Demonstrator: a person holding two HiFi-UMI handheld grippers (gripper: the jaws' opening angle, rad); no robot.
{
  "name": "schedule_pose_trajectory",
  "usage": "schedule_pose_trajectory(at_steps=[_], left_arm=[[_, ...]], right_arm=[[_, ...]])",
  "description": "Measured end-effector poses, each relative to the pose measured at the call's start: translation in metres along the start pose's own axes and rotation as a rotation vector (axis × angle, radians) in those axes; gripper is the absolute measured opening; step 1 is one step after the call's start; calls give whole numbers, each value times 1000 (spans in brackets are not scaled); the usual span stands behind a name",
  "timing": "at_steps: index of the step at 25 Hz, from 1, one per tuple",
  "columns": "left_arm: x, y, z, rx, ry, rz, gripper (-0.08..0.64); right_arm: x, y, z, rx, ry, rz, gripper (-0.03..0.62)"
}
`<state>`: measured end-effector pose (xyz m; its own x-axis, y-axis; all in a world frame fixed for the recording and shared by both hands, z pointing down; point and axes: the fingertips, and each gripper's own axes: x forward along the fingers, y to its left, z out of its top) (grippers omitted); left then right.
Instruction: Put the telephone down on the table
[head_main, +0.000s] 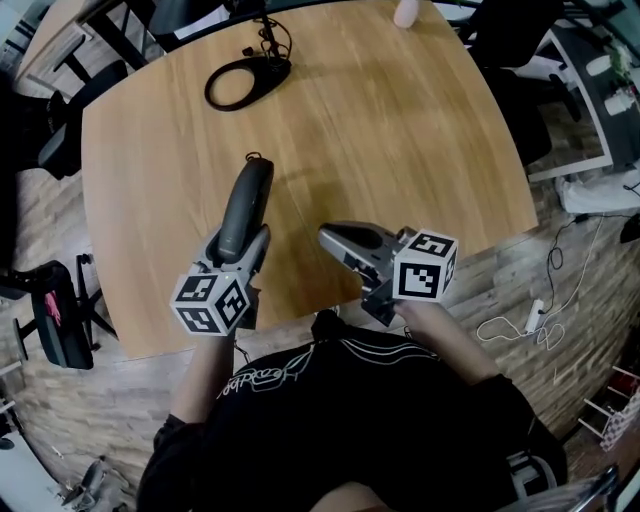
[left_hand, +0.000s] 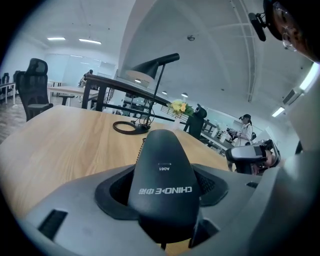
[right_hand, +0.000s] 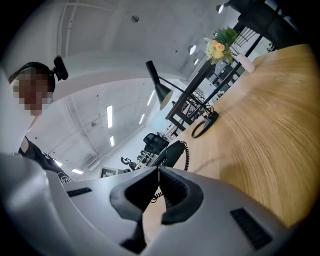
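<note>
While its jaws stand wide, the left gripper (head_main: 238, 255) pinches the black telephone handset (left_hand: 162, 170) between its pads. The handset points away from the person, over the near part of the wooden table (head_main: 400, 130); whether it touches the wood cannot be told. A coiled cord (left_hand: 142, 146) hangs from its far end. Just to the right, the right gripper (right_hand: 157, 192) has its jaws pressed together on nothing. A black ring-shaped lamp base (head_main: 245, 82) sits near the far edge.
</note>
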<state>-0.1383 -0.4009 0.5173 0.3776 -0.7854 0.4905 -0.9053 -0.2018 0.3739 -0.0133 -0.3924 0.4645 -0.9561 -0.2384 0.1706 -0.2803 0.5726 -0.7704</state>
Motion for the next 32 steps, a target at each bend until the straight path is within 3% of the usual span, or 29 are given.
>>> schedule_pose_trajectory(at_steps=[17,32], left_arm=[[55,3,-44,39,111,1,288],[75,-11,-60,282,207,140,288]], right_arm=[[-9,-38,-6,52,-22,-57,41],[-10,-42,-5,67,-19,-66,41]])
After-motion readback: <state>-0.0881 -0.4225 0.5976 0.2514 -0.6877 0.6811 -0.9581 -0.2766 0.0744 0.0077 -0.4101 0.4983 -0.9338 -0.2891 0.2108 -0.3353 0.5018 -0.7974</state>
